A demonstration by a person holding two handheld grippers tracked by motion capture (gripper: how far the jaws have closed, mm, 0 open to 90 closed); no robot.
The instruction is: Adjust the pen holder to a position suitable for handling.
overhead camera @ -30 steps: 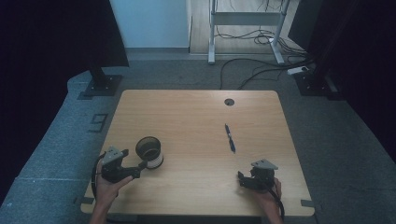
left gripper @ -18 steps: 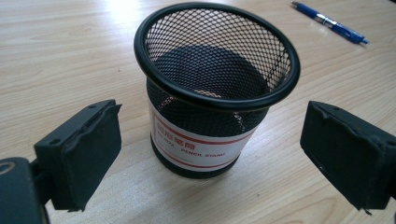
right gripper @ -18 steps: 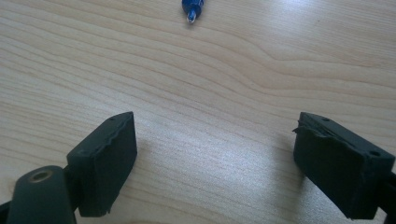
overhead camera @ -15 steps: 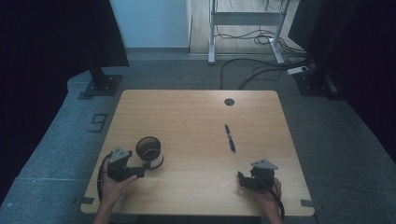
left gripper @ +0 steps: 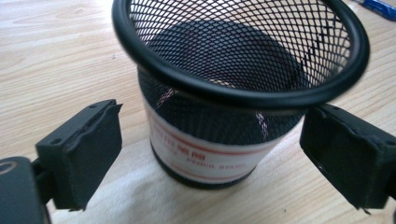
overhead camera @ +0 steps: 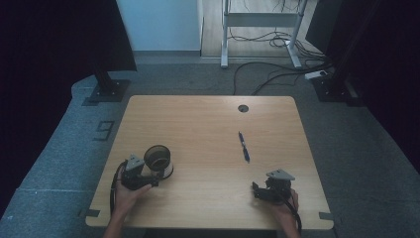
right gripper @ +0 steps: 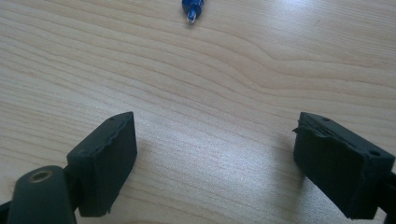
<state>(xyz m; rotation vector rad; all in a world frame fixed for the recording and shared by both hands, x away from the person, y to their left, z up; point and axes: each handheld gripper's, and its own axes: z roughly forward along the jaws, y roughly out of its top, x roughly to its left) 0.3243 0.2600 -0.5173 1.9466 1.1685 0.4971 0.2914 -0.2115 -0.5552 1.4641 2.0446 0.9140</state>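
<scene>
A black mesh pen cup (overhead camera: 158, 159) with a white label stands upright on the wooden table (overhead camera: 208, 124) at the front left. My left gripper (overhead camera: 155, 174) reaches around it from the near side. In the left gripper view the cup (left gripper: 233, 93) stands between the jaws. The left pad (left gripper: 84, 154) is clear of it, and the jaws have just been opening. A blue pen (overhead camera: 243, 147) lies right of centre. My right gripper (overhead camera: 255, 190) rests open at the front right, nothing between its jaws. The pen's tip (right gripper: 192, 9) lies ahead of the right gripper (right gripper: 215, 158).
A round cable hole (overhead camera: 242, 108) sits near the table's far edge. Beyond the table are a metal stand (overhead camera: 257, 29) and loose cables (overhead camera: 277, 74) on the floor. Dark curtains hang at both sides.
My left gripper has shifted a little to the right, closer around the cup. The cup, the pen and the right gripper stay where they were.
</scene>
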